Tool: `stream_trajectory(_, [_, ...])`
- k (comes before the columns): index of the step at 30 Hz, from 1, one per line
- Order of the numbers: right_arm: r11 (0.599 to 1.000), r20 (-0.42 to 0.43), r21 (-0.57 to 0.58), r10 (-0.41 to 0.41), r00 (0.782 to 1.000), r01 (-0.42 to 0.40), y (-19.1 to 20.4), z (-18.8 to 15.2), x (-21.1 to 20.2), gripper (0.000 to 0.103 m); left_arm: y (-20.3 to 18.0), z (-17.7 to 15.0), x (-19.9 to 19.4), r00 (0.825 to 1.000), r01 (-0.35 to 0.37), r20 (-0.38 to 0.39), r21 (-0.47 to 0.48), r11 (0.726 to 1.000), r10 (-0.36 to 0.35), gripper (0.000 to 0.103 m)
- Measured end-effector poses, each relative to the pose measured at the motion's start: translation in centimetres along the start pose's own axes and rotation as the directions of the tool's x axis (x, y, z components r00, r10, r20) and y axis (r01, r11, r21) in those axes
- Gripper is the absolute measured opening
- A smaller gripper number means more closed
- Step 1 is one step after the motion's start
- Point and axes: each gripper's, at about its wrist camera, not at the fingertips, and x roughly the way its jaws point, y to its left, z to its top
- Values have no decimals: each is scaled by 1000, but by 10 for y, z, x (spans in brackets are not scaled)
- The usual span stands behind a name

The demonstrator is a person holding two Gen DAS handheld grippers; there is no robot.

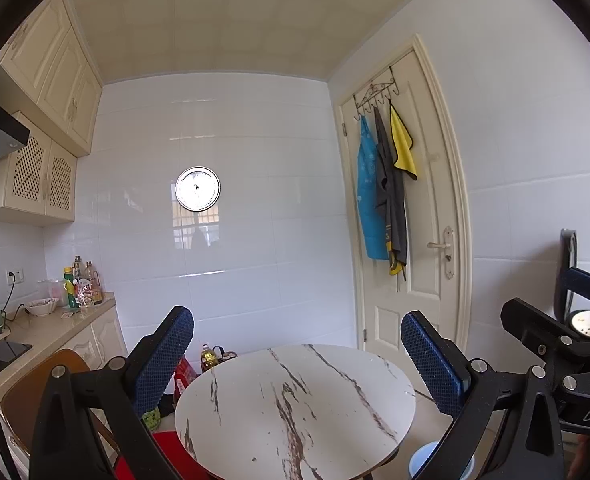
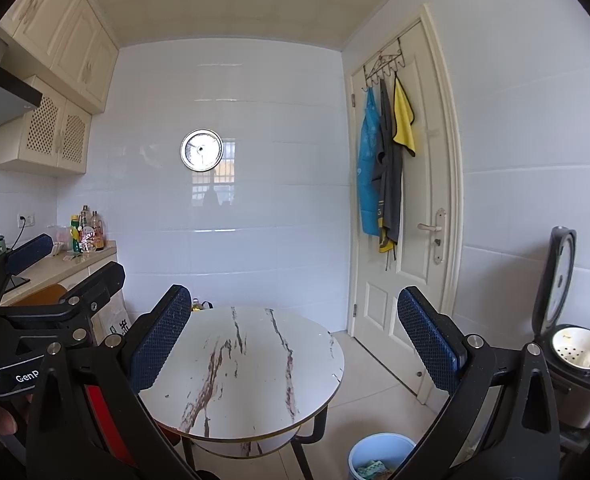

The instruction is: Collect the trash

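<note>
A: While both grippers hover level over the table (image 2: 255, 368), where's the trash?
B: Already in the blue bin (image 2: 379, 456) on the floor, 5 o'clock from the right gripper (image 2: 295, 336). Tabletop looks bare.
A: Nearer side?
B: Right, prob. Left gripper (image 1: 297, 354) sees the bin at 5 o'clock too.
A: Jaws?
B: Both spread wide, holding nothing.

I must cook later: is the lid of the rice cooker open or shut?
Open. The rice cooker lid stands upright, and its white inner basket is exposed.
</note>
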Motion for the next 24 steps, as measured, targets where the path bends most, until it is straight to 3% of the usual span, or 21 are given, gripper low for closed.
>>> stream_trajectory(24, [1000,-7,13,-7,1000,7,-1,0,-2,103,15,-1,18,1000,13,-11,5,1000,-13,102])
